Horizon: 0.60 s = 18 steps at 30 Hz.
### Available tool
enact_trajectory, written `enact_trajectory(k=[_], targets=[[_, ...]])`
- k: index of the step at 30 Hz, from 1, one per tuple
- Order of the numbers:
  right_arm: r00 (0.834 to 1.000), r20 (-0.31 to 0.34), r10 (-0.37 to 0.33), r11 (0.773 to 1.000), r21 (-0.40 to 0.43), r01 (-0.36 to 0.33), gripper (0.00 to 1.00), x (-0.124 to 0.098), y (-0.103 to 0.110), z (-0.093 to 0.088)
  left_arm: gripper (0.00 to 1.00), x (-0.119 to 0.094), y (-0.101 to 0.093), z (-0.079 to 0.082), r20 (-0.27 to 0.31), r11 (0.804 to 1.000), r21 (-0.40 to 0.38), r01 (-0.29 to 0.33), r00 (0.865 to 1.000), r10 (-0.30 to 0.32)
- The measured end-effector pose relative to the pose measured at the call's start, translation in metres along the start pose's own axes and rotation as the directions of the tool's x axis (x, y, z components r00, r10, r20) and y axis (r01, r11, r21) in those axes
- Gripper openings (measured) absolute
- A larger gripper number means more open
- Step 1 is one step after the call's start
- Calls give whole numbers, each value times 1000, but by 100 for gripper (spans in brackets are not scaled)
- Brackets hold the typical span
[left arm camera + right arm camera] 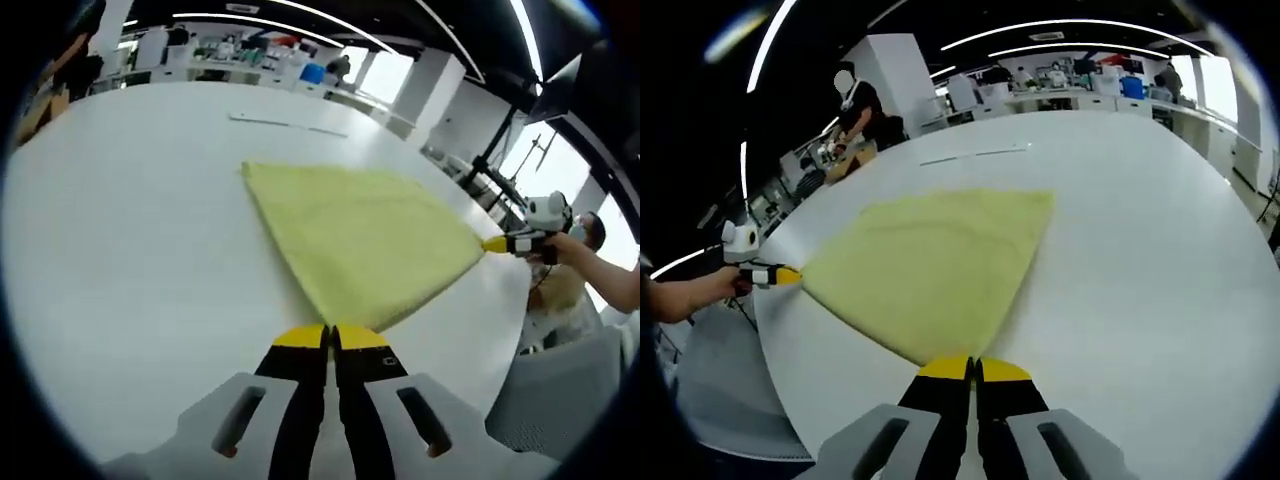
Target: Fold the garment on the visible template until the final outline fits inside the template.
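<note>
We have both corners pinched: left gripper (330, 338) and right gripper (975, 368) clamped on the yellow garment (355, 240), mid-fold; next we carry them across evenly.

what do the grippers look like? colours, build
Both alike: left gripper and right gripper have two black jaws with yellow tips, rising from a pale grey body with slotted openings. Seen from the other side, each carries a white rounded unit above the handle.
</note>
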State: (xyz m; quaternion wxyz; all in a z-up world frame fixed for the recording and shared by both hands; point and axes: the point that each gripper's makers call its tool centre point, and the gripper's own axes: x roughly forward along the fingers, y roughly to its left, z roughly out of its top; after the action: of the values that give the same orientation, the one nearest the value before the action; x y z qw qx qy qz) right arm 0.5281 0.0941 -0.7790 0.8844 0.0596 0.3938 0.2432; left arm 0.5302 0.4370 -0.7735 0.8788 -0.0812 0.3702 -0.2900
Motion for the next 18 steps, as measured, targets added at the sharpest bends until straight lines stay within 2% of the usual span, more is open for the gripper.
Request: enact_trajectory(k=[18], targets=[[1000, 5, 0, 1000, 21, 0, 0, -6, 3, -9, 0, -6, -2, -6, 2, 999, 35, -18, 1000, 18]])
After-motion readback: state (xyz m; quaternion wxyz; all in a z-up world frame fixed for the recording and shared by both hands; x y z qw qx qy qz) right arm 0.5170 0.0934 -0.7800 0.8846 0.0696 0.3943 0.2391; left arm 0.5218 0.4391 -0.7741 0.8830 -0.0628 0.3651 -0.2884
